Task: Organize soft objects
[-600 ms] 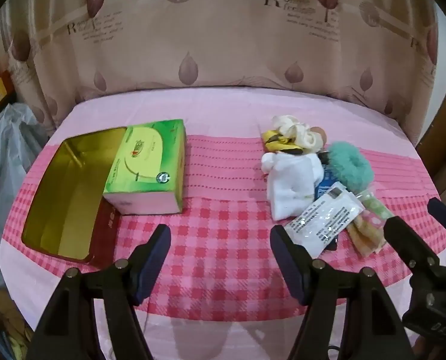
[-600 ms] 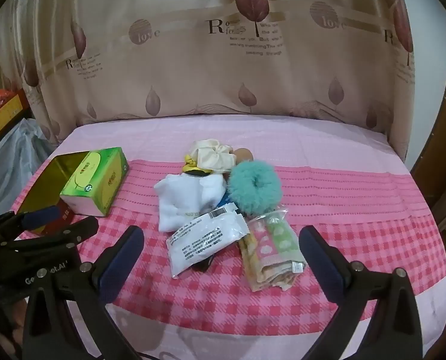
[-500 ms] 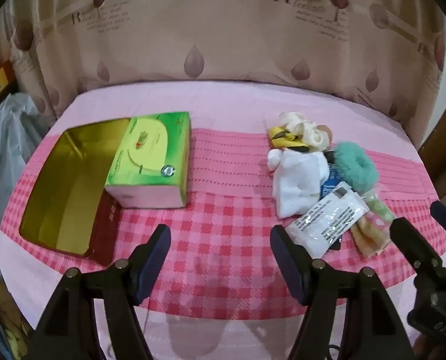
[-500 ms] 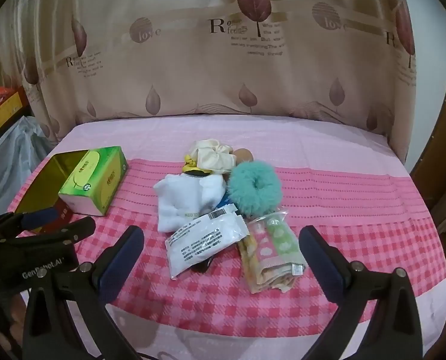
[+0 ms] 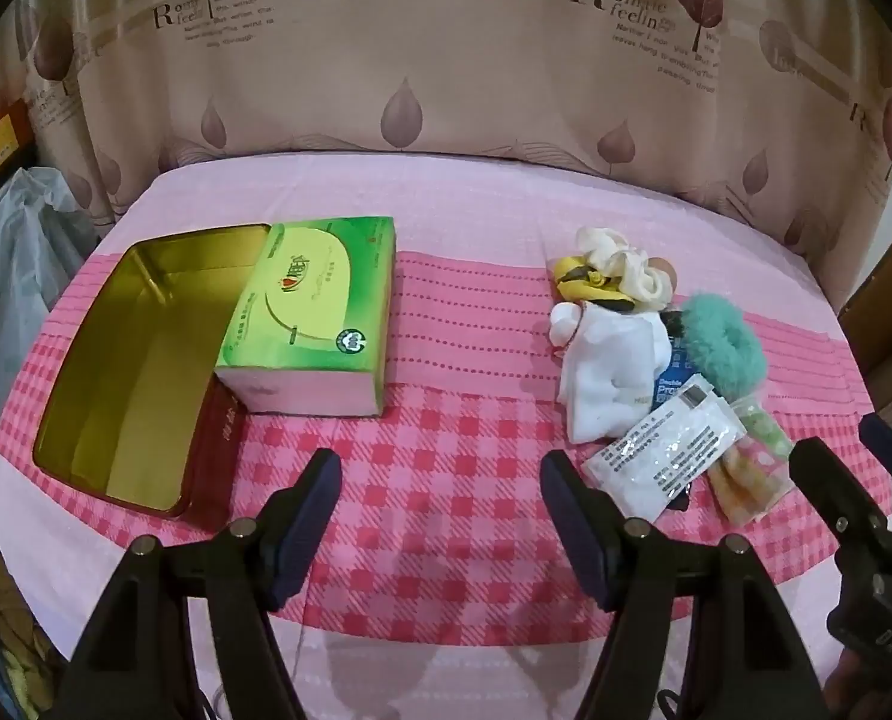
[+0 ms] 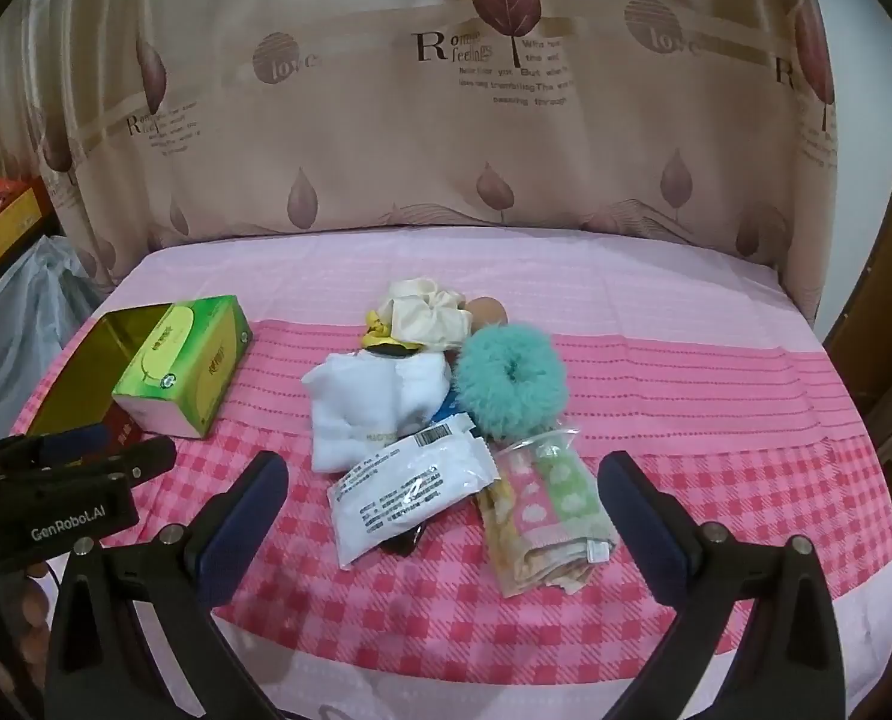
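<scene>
The soft things (image 6: 446,420) all lie heaped beside the empty tin (image 5: 128,360), nothing sorted yet, with left gripper (image 5: 440,516) and right gripper (image 6: 446,516) both spread wide, holding nothing.

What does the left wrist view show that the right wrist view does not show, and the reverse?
Only the left wrist view shows the whole gold inside of the open tin. Only the right wrist view shows the folded dotted cloth in full, and the label on the left hand-held gripper. Both views show the green tissue box, the teal scrunchie, the white cloth and the pink checked cover.
</scene>
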`<state>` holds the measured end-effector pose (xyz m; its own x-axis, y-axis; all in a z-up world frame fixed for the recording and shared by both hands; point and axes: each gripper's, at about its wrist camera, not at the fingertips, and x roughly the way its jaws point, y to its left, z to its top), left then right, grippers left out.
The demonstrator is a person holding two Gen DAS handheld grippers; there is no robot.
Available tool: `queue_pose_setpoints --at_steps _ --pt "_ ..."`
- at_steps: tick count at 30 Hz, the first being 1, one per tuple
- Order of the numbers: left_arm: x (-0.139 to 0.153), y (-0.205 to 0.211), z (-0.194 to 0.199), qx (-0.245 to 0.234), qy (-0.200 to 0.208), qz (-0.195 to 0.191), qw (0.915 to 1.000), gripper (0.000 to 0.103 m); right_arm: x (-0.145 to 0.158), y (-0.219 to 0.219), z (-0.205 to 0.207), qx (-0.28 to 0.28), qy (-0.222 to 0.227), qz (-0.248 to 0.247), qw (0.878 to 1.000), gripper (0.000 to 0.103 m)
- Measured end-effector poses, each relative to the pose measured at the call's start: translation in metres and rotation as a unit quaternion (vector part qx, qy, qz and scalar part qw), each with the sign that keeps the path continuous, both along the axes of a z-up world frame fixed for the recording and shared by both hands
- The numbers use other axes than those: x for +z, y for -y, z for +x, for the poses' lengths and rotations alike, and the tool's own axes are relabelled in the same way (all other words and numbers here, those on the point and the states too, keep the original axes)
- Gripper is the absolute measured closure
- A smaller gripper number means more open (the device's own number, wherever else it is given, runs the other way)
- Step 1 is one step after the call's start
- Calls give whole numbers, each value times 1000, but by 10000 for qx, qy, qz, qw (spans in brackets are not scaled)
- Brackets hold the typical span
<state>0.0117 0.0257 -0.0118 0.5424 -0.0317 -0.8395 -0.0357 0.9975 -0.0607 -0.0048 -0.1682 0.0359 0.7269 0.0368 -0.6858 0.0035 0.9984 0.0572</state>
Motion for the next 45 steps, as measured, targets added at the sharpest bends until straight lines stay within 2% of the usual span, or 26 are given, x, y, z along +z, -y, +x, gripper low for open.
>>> queue_pose_setpoints --at_steps 8,13,18,29,45 --pt "5 -6 -2 117 117 -145 9998 33 -2 -3 1 136 -20 10 9999 2" --pt "12 -2 -3 179 249 137 9994 33 -2 -4 -2 205 32 37 9998 3" --pt "9 -1 -2 198 190 266 9993 33 -2 -1 0 163 -79 181 9997 10" --pt "5 0 1 130 141 340 9992 33 -6 5 -2 55 -114 221 9997 17" --pt "-2 -3 10 148 78 337 9993 33 -16 1 9 61 -264 209 9994 21"
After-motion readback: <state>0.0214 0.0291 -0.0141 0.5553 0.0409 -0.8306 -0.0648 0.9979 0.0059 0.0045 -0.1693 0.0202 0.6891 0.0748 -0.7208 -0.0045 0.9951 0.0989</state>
